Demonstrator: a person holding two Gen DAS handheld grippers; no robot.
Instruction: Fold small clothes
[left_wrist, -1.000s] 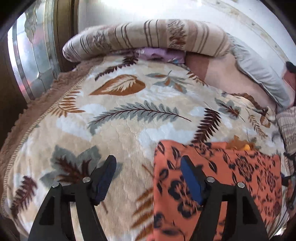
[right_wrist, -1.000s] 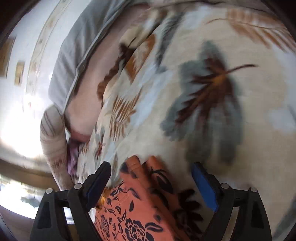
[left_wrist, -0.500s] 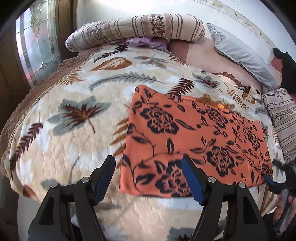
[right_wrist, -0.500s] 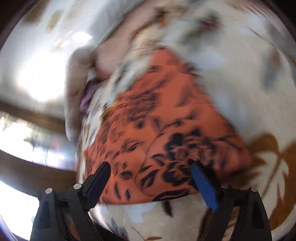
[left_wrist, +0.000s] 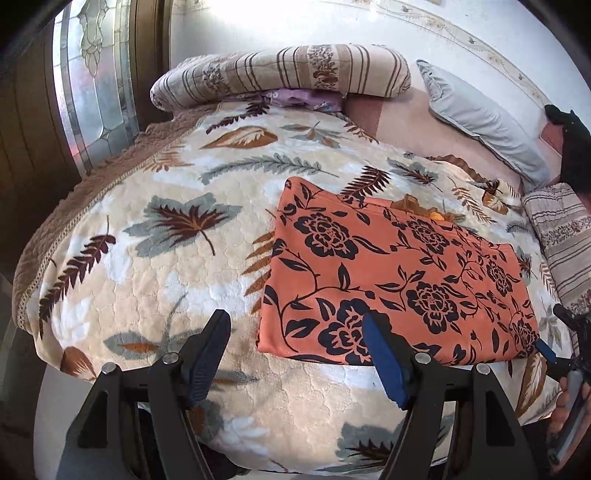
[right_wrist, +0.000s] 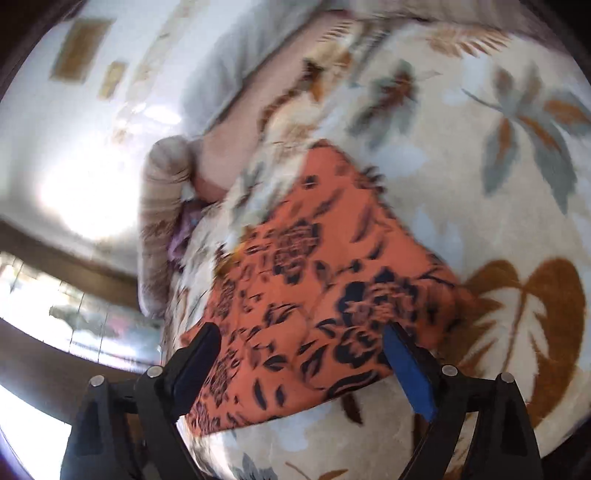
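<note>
Left wrist view. The left tongs (left_wrist: 295, 354) stand wide apart above the near edge of the bed, nothing between their blue pads; the left pad hangs over bare blanket (left_wrist: 147, 280), the right pad over the near edge of the orange floral garment (left_wrist: 388, 280). The garment lies flat, folded into a rectangle, on the leaf-patterned blanket toward the right half of the bed. A striped bolster (left_wrist: 280, 74) and a grey pillow (left_wrist: 484, 118) lie at the far end. At the right margin the right tongs (left_wrist: 554, 343), held by a hand (left_wrist: 569, 406), sit just beside the garment's near right corner.

Right wrist view (motion-blurred). The right tongs (right_wrist: 299, 369) are spread wide and have just been opening further; the garment (right_wrist: 317, 266) appears between the pads, which do not press on it. The garment's near corner lies close beneath the tongs, flat on the blanket (right_wrist: 498, 184).
</note>
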